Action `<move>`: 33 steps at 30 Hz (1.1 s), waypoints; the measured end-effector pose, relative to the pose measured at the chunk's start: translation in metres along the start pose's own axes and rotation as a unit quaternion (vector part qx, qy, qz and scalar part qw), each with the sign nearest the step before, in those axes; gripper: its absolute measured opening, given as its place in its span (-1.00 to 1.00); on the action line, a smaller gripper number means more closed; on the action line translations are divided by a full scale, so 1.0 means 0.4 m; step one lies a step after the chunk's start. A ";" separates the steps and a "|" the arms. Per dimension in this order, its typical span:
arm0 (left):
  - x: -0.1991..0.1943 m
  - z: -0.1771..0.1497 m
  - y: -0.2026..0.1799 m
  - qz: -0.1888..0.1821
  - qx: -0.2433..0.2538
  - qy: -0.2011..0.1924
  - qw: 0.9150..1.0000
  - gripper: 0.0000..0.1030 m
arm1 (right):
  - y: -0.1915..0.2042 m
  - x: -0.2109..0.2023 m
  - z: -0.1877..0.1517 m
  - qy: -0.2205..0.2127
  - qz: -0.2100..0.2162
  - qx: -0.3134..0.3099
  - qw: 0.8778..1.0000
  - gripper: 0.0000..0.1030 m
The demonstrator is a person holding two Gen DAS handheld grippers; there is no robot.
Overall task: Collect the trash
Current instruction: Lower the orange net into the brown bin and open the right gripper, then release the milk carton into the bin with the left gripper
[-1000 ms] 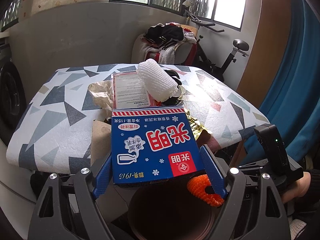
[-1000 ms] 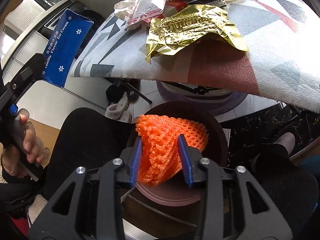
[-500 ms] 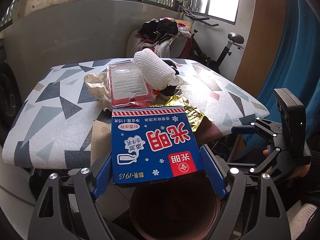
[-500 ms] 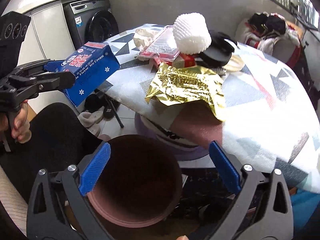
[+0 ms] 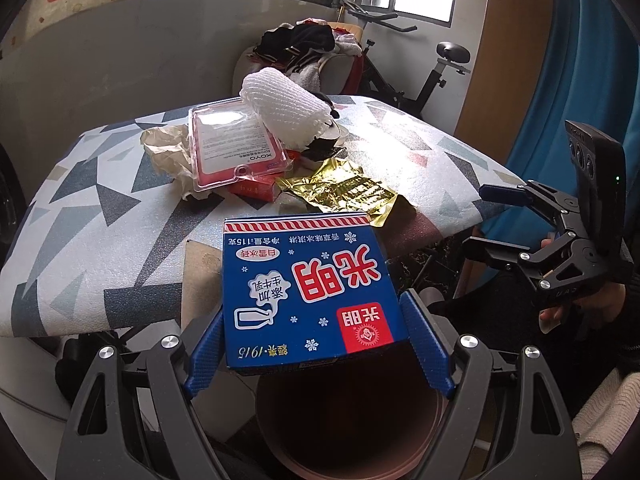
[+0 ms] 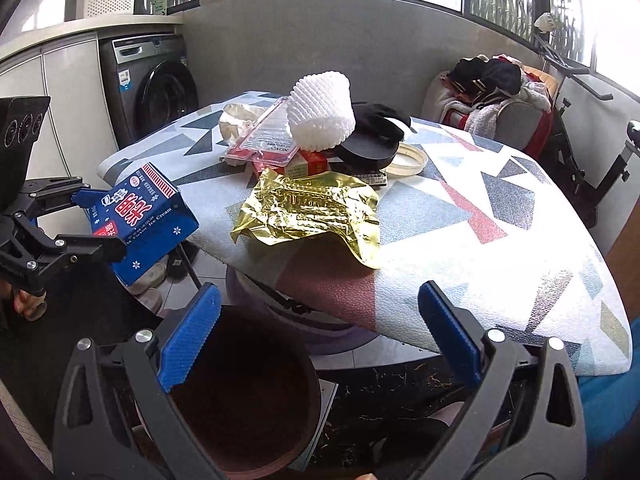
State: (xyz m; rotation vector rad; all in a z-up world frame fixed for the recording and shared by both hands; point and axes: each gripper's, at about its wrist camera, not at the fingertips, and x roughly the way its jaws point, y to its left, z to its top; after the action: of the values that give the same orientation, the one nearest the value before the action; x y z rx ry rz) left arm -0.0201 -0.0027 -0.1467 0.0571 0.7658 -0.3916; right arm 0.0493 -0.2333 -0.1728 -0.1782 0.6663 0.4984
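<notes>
Clamped across the width of a blue ice cream box (image 5: 310, 292), the left gripper (image 5: 318, 344) has both blue pads pressed on the carton's side edges, while the right gripper (image 6: 320, 340) stands spread wide with nothing between its jaws, which have just been opening. Directly beneath the left jaws, and below the carton's near end, sits the round brown trash bin (image 5: 348, 424); the same bin (image 6: 244, 396) lies under the right jaws too, toward their left finger. Beyond both sets of jaws, on the patterned table (image 6: 500, 240), more rubbish waits — a gold foil wrapper (image 6: 310, 210) nearest, then a white foam fruit net (image 6: 320, 114) resting on a clear pink-edged phone case package (image 6: 262, 140), with a red carton (image 6: 310, 164) and a black lid (image 6: 370, 146) behind. My worry is the drop: the box is broad and flat and juts out past the bin's far rim, so if let go level it could catch on the rim and tip onto the floor. A second risk is the two tools crowding over one opening — the right gripper is close beside the left. Both grippers point downward at a moderate slant, the left hand (image 6: 28, 300) gripping its handle low, the right hand (image 5: 576, 304) off to the side of the left jaws.
</notes>
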 end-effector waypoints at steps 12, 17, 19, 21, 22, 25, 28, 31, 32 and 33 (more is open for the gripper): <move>0.043 -0.001 -0.026 0.016 0.027 0.038 0.999 0.86 | -0.007 0.001 -0.006 0.002 0.004 0.011 1.000 0.89; 0.039 -0.003 -0.010 0.027 0.013 0.032 0.999 0.86 | -0.007 0.006 -0.008 0.005 0.005 0.010 1.000 0.89; 0.037 -0.002 -0.001 0.031 0.004 0.030 0.999 0.86 | -0.004 0.008 -0.008 0.007 0.005 0.009 1.000 0.89; 0.037 -0.001 0.006 0.037 -0.003 0.031 0.999 0.86 | -0.003 0.009 -0.008 0.008 0.006 0.008 1.000 0.89; 0.038 -0.002 0.008 0.039 -0.005 0.032 0.999 0.86 | -0.002 0.010 -0.008 0.009 0.006 0.008 1.000 0.89; 0.040 -0.001 0.009 0.041 -0.005 0.033 0.999 0.87 | -0.003 0.012 -0.008 0.010 0.007 0.009 1.000 0.89; 0.041 -0.001 0.008 0.043 -0.005 0.033 0.999 0.89 | -0.002 0.015 -0.010 0.013 0.007 0.009 1.000 0.89; 0.040 -0.002 0.012 0.045 -0.010 0.034 0.998 0.89 | -0.001 0.018 -0.010 0.016 0.007 0.009 1.000 0.89; 0.041 -0.002 0.016 0.046 -0.013 0.034 0.998 0.89 | -0.002 0.018 -0.011 0.016 0.007 0.009 1.000 0.89; 0.040 -0.002 0.021 0.047 -0.017 0.033 0.998 0.89 | -0.002 0.018 -0.011 0.016 0.008 0.009 1.000 0.89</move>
State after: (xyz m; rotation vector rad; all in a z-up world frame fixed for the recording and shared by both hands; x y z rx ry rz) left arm -0.0070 -0.0002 -0.1589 0.0738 0.8317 -0.2884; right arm 0.0522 -0.2326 -0.1806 -0.1632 0.7034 0.5063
